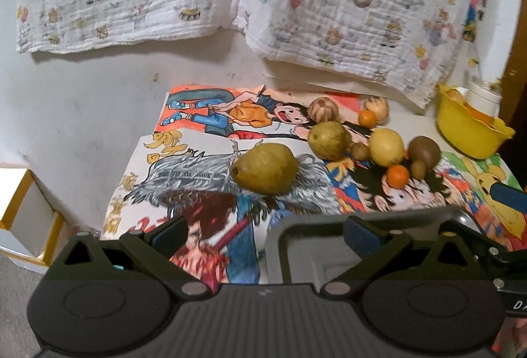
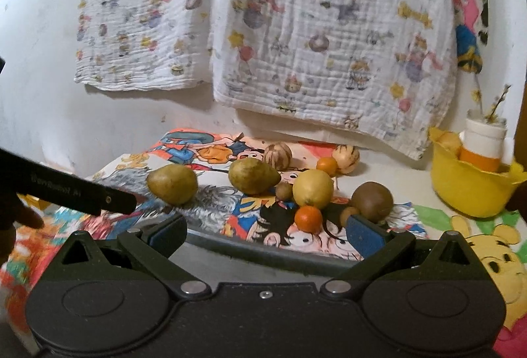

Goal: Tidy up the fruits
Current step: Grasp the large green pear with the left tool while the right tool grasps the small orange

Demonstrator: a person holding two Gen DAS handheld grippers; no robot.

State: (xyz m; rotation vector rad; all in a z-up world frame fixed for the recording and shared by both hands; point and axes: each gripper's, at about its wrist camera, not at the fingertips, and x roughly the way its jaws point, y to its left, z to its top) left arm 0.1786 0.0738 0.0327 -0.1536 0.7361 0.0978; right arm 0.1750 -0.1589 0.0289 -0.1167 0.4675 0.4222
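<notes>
Both hand-held grippers, left (image 1: 265, 234) and right (image 2: 266, 231), gape empty over a tray (image 1: 280, 246), ready for the loose pear (image 1: 265, 167).

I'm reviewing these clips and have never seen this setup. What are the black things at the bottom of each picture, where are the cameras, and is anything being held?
Each black shape is a hand-held pair of tongs; a person carries one in each hand, and a fisheye camera on each looks forward along its two blue-padded fingers. One picture is from the left tongs, the other from the right tongs. Both stand open and hold nothing. Below them sits a grey metal tray. On the cartoon-printed paper sheets lie two green pears, a yellow round fruit, small oranges, brown kiwis and striped round fruits. A yellow plastic bowl stands at the right.
</notes>
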